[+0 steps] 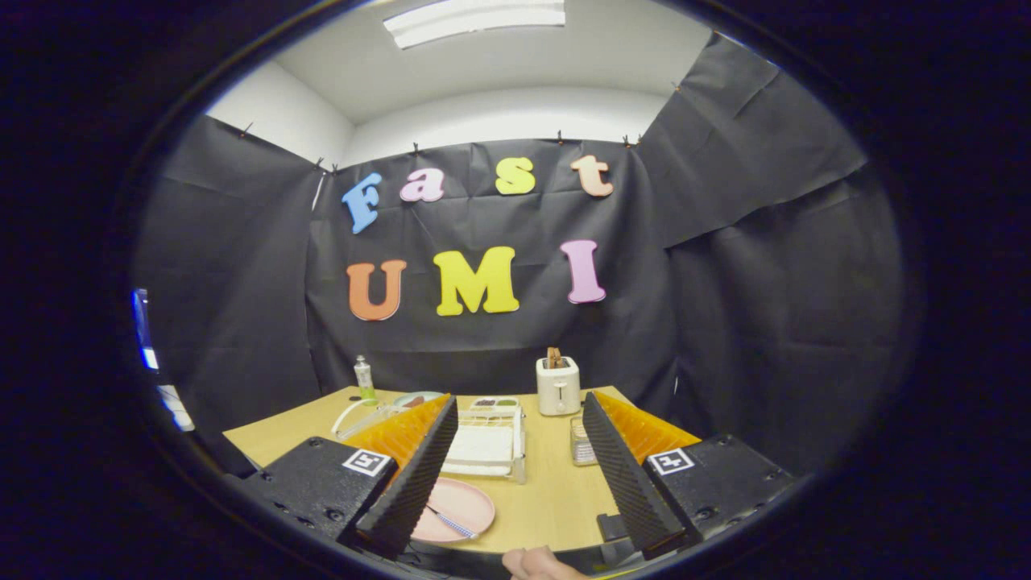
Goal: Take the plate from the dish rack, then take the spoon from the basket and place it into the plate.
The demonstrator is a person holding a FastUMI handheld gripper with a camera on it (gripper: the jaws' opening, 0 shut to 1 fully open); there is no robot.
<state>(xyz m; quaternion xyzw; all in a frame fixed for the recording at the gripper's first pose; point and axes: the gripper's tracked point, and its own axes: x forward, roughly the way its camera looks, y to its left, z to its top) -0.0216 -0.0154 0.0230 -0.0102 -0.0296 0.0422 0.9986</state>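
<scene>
A pink plate (461,507) lies flat on the wooden table (556,491), near its front edge and partly behind my left finger. A spoon (451,524) with a light handle rests across the plate. Just beyond the plate stands the white wire dish rack (487,447) with a white mat in it. A small clear basket (581,443) sits against the inner side of my right finger. My gripper (519,419) is raised above the table and open, with nothing between its fingers.
A white toaster (558,385) with toast in it stands at the back of the table. A green-capped bottle (365,379) is at the back left, near a second plate (415,398). Part of a person's hand (536,564) shows at the table's front edge.
</scene>
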